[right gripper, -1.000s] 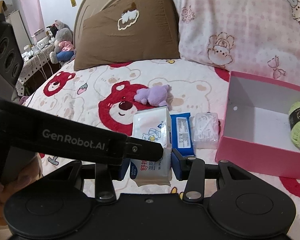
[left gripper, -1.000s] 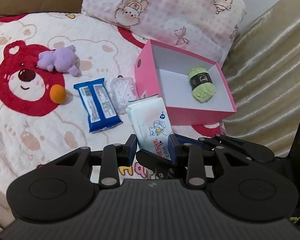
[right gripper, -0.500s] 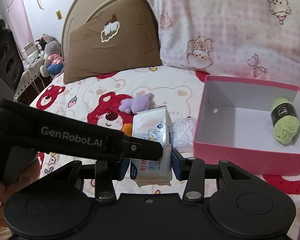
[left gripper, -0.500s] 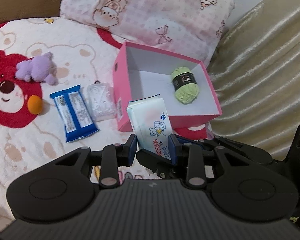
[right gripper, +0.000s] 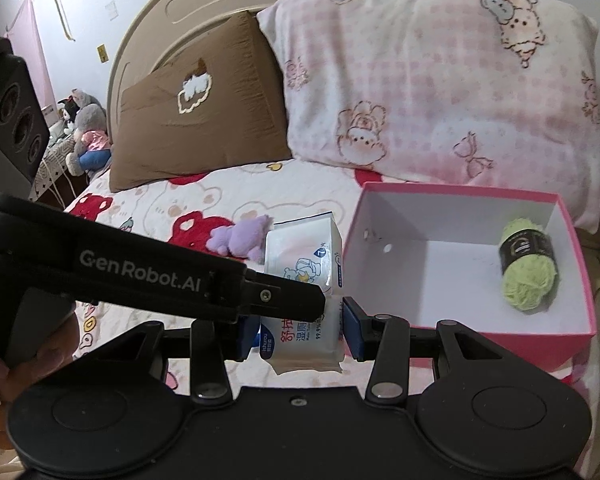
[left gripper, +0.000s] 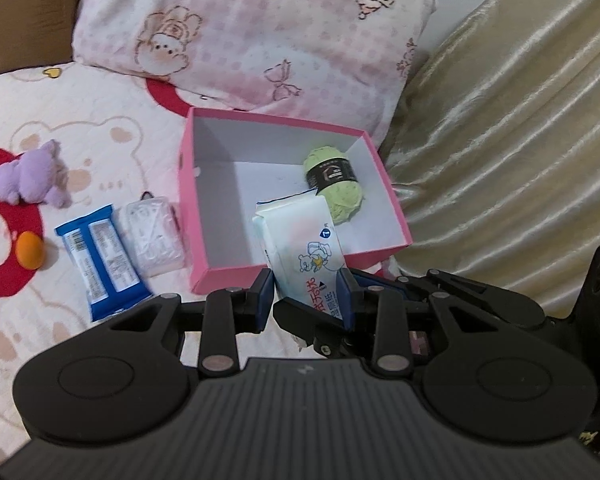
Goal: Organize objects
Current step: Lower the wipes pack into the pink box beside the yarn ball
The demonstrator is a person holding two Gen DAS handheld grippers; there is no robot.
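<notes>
Far on the left a purple soft toy (left gripper: 24, 178) lies on the bear bedspread (left gripper: 100, 128), and a small orange ball (left gripper: 29, 249) sits near it. Next comes a blue packet (left gripper: 102, 258), lying flat. Just beside that is a clear packet (left gripper: 152, 236), which is close to the left wall of the pink box (left gripper: 236, 276). The box is open on top and white inside. The pack of wet wipes (left gripper: 300, 232) is up off the bed, and both claws hold it at its near end. The left claw (left gripper: 306, 292) is squeezed narrow on the pack, with a blue pad on each side of it. In the right camera the right claw (right gripper: 300, 328) also pinches the bottom of the pack, a bit wider. The long black finger of the left claw crosses in front from the left and hides part of one pad. From the left camera the top of the pack shows in front of the inside of the box. From the right camera the pack is just beside the box's left wall. A green ball of yarn (left gripper: 336, 184) with a black label lies inside the box, toward its right side. A pink pillow (left gripper: 252, 40) leans behind the box, and a brown pillow (right gripper: 196, 120) leans to the left of it. On the far right is shiny tan cloth (left gripper: 500, 140).
</notes>
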